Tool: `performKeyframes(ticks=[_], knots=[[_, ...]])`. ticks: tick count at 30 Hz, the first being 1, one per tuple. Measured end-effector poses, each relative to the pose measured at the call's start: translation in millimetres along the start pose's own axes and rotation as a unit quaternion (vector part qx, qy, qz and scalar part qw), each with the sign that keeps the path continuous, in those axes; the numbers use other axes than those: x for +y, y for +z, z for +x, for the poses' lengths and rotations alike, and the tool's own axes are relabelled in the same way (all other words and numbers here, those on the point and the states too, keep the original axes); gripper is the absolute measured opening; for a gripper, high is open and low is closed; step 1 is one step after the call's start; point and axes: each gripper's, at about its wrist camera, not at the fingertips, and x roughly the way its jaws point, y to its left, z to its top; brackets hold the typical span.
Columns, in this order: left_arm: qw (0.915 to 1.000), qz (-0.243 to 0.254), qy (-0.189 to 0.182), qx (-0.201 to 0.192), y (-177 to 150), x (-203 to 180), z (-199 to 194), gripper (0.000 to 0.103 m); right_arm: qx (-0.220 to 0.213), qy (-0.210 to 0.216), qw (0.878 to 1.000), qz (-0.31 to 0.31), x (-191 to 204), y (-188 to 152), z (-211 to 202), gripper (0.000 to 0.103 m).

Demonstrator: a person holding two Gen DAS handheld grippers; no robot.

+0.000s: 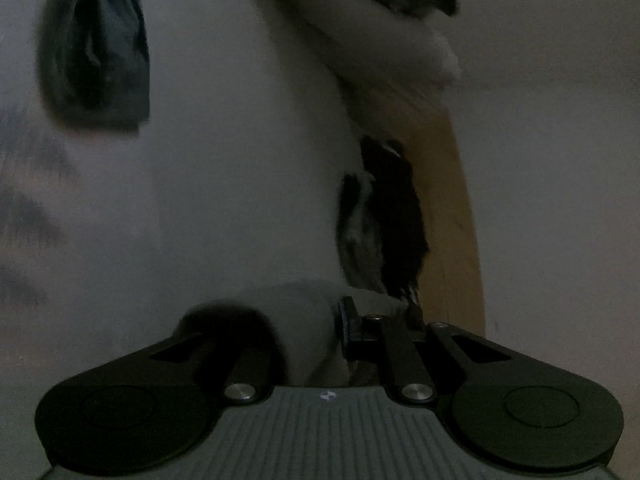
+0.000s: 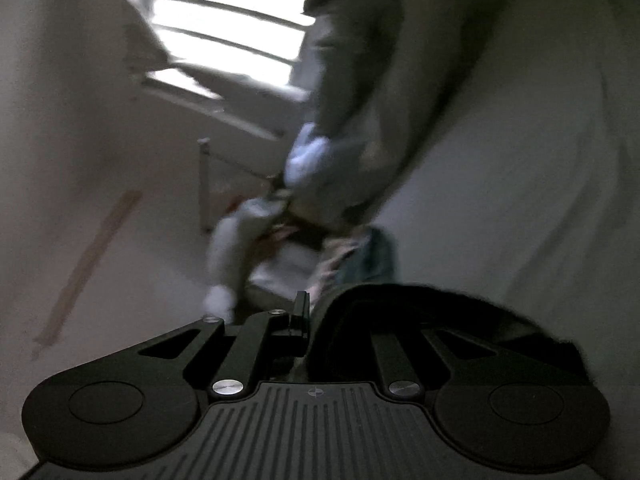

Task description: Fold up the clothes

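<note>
Left wrist view: the left gripper has white cloth bunched between its jaws, which look closed on it, though one finger is buried in fabric. A black-and-white garment hangs just ahead beside a tan edge. A dark folded garment lies well apart on the pale bed, with bare sheet between.

Right wrist view: the right gripper is wrapped by dark cloth covering one finger; whether the jaws are clamped cannot be told. Blurred clothes hang ahead below a bright window.
</note>
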Motion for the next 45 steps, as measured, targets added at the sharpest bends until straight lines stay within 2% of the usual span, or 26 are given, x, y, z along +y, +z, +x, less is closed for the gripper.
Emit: performKeyframes(ticks=[6, 10, 13, 15, 17, 18, 21, 22, 23, 26, 30, 32, 34, 35, 36, 38, 40, 43, 45], knots=[[0.9988, -0.038, 0.032, 0.004, 51.9, 42.5, 26.8, 0.022, 0.013, -0.077, 0.997, 0.03, -50.6, 40.0, 48.1, 0.013], [0.9969, -0.064, 0.042, 0.021, 73.4, 71.3, 47.7, 0.029, 0.036, -0.091, 0.994, 0.045, -75.6, 48.3, 52.8, 0.015], [0.9974, -0.066, 0.019, 0.024, 75.7, 78.5, 44.6, 0.031, 0.053, -0.102, 0.992, 0.056, -94.4, 54.5, 56.4, 0.032], [0.9978, -0.062, 0.0, 0.024, 76.1, 83.1, 40.2, 0.037, 0.065, -0.11, 0.99, 0.064, -106.9, 58.7, 58.7, 0.049], [0.9978, -0.059, -0.008, 0.027, 75.7, 82.3, 37.6, 0.042, 0.071, -0.117, 0.988, 0.066, -116.3, 62.7, 57.5, 0.091], [0.9975, -0.065, -0.009, 0.028, 77.1, 84.5, 35.5, 0.043, 0.059, -0.124, 0.989, 0.057, -113.2, 65.0, 47.4, 0.097], [0.9977, -0.061, -0.015, 0.025, 70.6, 84.5, 31.1, 0.052, -0.007, -0.132, 0.99, 0.053, -101.5, 73.2, 10.3, 0.099], [0.9978, -0.061, -0.019, 0.02, 71.0, 81.5, 28.5, 0.064, -0.027, -0.139, 0.989, 0.048, -95.1, 73.7, -0.9, 0.099], [0.9978, -0.061, -0.024, 0.011, 70.8, 80.3, 22.3, 0.081, -0.042, -0.15, 0.987, 0.031, -83.8, 71.4, -9.7, 0.099], [0.9981, -0.055, -0.025, -0.006, 73.1, 73.9, 3.7, 0.1, -0.034, -0.196, 0.979, -0.043, -36.4, 47.5, -13.2, 0.099], [0.9983, -0.032, 0.04, -0.029, 65.4, 58.1, -25.9, 0.103, -0.009, -0.256, 0.954, -0.156, 22.5, -3.0, 11.4, 0.1], [0.9958, 0.004, 0.075, -0.052, 54.6, 41.0, -44.0, 0.103, 0.0, -0.284, 0.937, -0.205, 48.1, -30.5, 29.6, 0.101], [0.9902, 0.051, 0.107, -0.074, 41.4, 20.7, -57.7, 0.103, 0.006, -0.323, 0.906, -0.273, 72.5, -58.3, 53.7, 0.102], [0.9858, 0.08, 0.121, -0.084, 33.6, 9.0, -62.3, 0.103, 0.013, -0.33, 0.894, -0.302, 81.0, -75.0, 63.0, 0.102], [0.9792, 0.118, 0.139, -0.09, 21.7, -3.9, -62.4, 0.103, 0.019, -0.33, 0.888, -0.319, 86.3, -90.6, 70.9, 0.102], [0.9605, 0.193, 0.174, -0.101, -2.0, -29.7, -62.5, 0.103, 0.023, -0.323, 0.89, -0.32, 93.6, -113.4, 85.4, 0.102], [0.9497, 0.249, 0.163, -0.1, -32.9, -52.0, -47.1, 0.103, 0.025, -0.308, 0.893, -0.327, 99.4, -139.4, 92.5, 0.102], [0.9488, 0.282, 0.113, -0.088, -76.9, -64.9, -26.2, 0.103, 0.038, -0.284, 0.901, -0.327, 100.8, -159.2, 94.3, 0.102], [0.9512, 0.286, 0.09, -0.073, -101.0, -62.5, -12.3, 0.103, 0.045, -0.283, 0.909, -0.304, 94.0, -159.7, 95.1, 0.099]])
